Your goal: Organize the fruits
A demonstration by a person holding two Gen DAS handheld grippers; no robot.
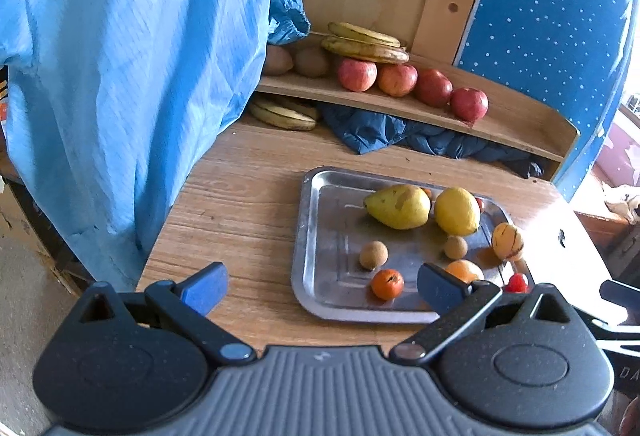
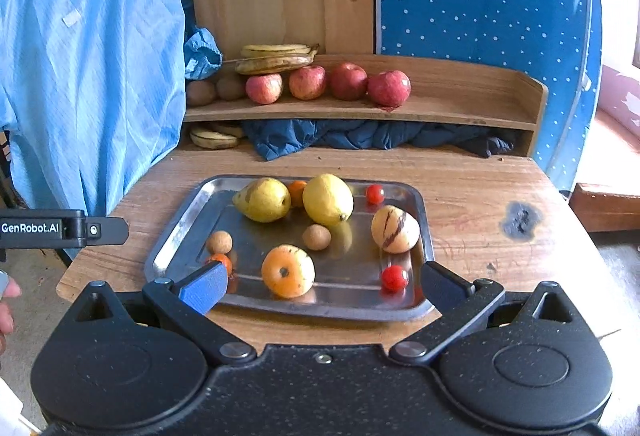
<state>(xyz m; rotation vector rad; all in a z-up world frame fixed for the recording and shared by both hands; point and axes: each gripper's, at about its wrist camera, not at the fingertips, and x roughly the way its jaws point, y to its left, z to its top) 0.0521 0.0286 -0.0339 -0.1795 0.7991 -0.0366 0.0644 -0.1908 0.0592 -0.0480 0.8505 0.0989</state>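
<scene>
A metal tray [image 2: 176, 228] [image 1: 308, 236] on the wooden table holds a pear [image 2: 264, 199] [image 1: 398, 205], a lemon [image 2: 328, 199] [image 1: 457, 210], a striped pale melon [image 2: 395, 228] [image 1: 507, 242], an orange fruit [image 2: 287, 271], two small brown fruits [image 2: 316, 236], small orange ones [image 1: 387, 284] and red cherry tomatoes [image 2: 394, 278]. My right gripper [image 2: 322, 286] stands open at the tray's near edge, above the orange fruit's front. My left gripper [image 1: 322, 288] is open too, over the tray's near left corner. Nothing is held.
A wooden shelf [image 2: 460, 107] at the back carries several red apples [image 2: 348, 81], bananas [image 2: 276, 59] and brown fruits [image 2: 200, 91]; more bananas [image 2: 214, 137] and a dark blue cloth [image 2: 360, 135] lie beneath. A light blue garment [image 2: 88, 75] hangs at left.
</scene>
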